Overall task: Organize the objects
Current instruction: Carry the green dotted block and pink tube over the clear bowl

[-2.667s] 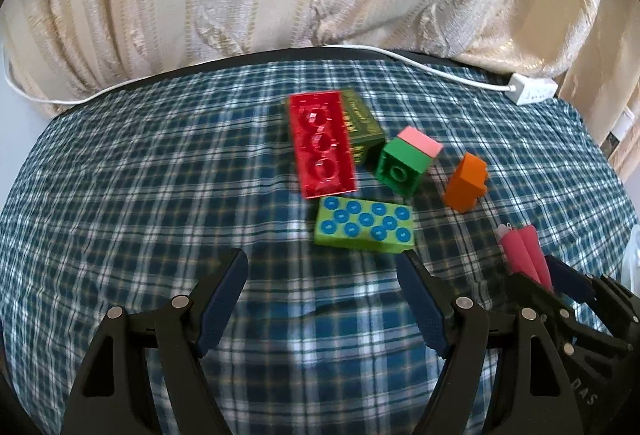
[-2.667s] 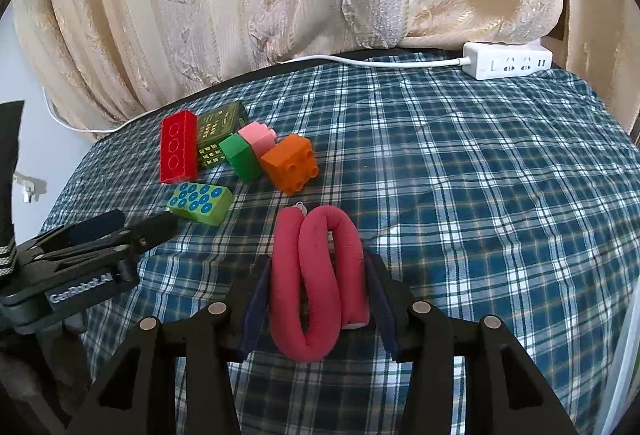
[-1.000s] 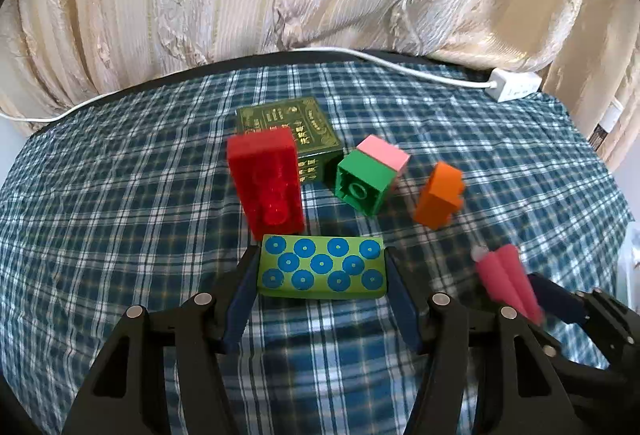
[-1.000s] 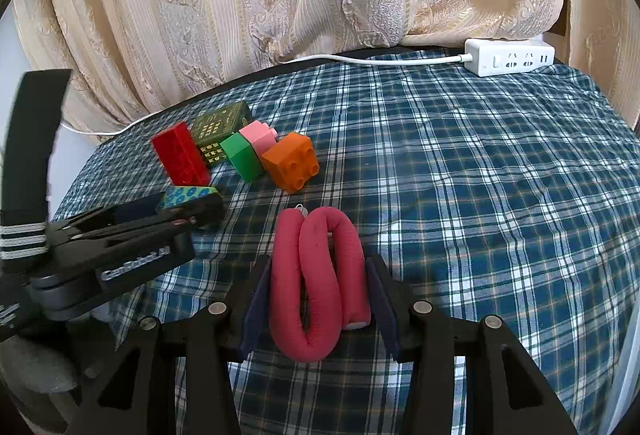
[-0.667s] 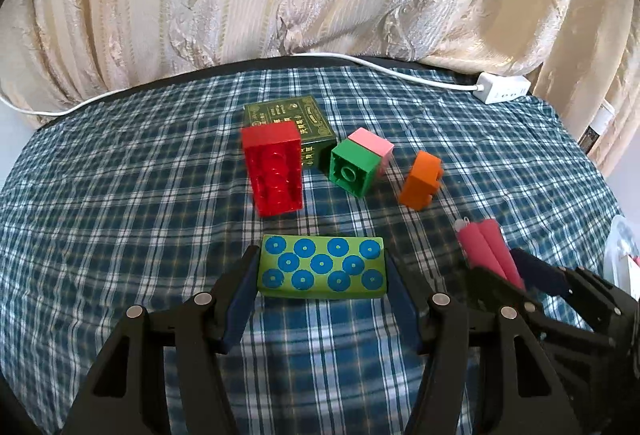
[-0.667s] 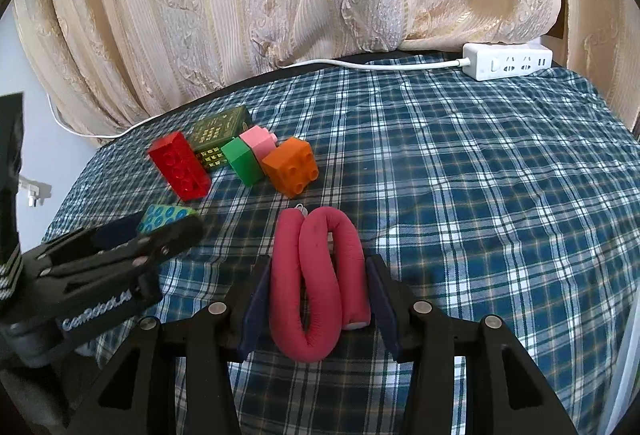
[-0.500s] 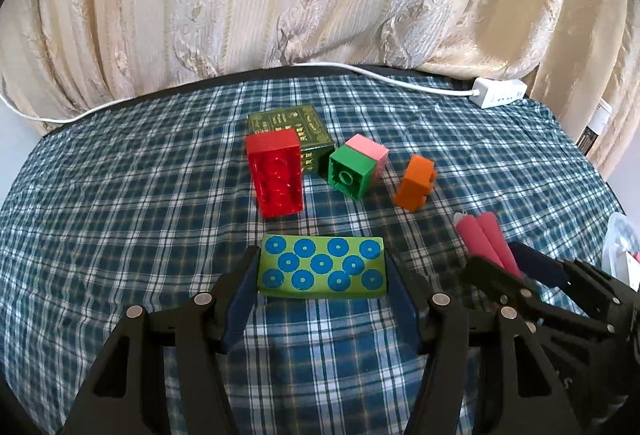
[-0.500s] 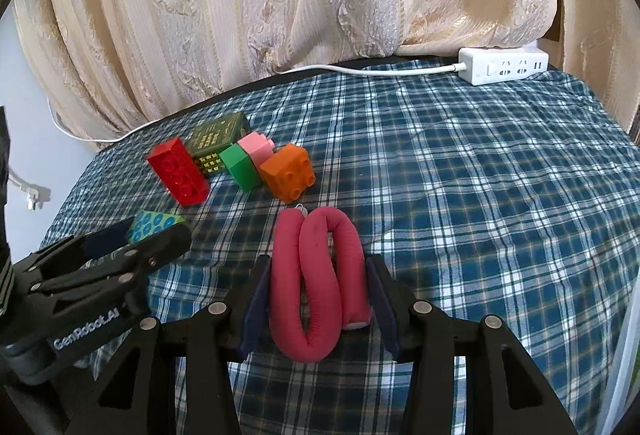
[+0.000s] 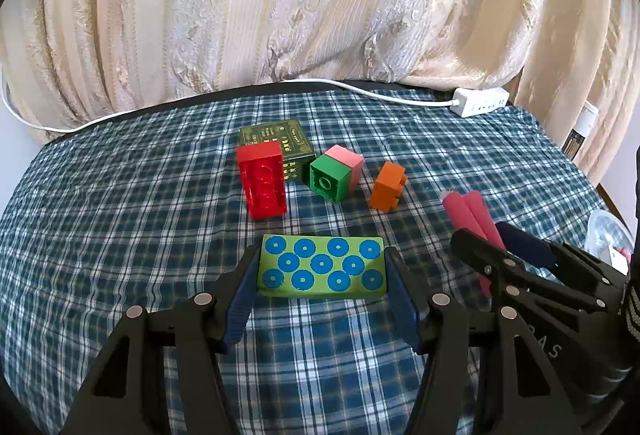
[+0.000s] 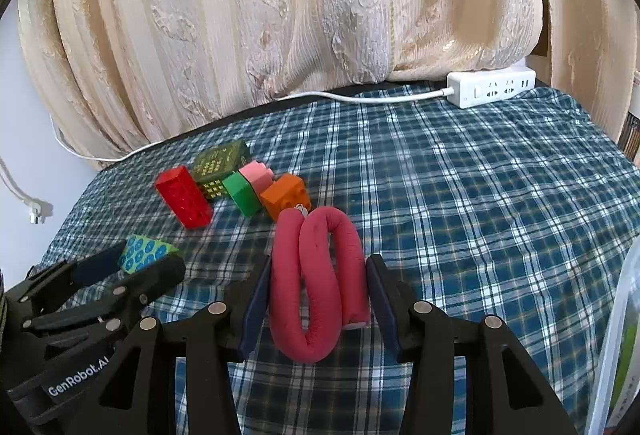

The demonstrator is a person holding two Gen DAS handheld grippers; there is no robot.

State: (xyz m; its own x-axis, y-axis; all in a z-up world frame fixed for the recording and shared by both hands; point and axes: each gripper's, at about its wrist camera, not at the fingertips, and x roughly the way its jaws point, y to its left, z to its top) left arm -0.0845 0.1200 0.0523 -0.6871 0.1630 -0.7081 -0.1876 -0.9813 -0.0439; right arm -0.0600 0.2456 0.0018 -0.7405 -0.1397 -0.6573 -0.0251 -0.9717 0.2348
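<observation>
The left gripper (image 9: 322,281) is clamped on a lime-green rectangular plastic block with blue round studs (image 9: 322,267), its blue pads pressing both short ends, the block clear of the blue-and-white plaid tablecloth (image 9: 120,219). The right gripper (image 10: 316,295) is clenched on a folded pink foam tube (image 10: 318,275), bend nearest the camera.

From the held block, in the left wrist view: at 11 o'clock a red long plastic brick (image 9: 262,181) touches a dark green printed box (image 9: 278,145); at 12 a green square brick (image 9: 329,179) joined to a pink brick (image 9: 346,159); at 1 an orange brick (image 9: 387,187), apart. A white power strip (image 10: 492,87) lies by the cream embroidered curtain (image 10: 280,7).
</observation>
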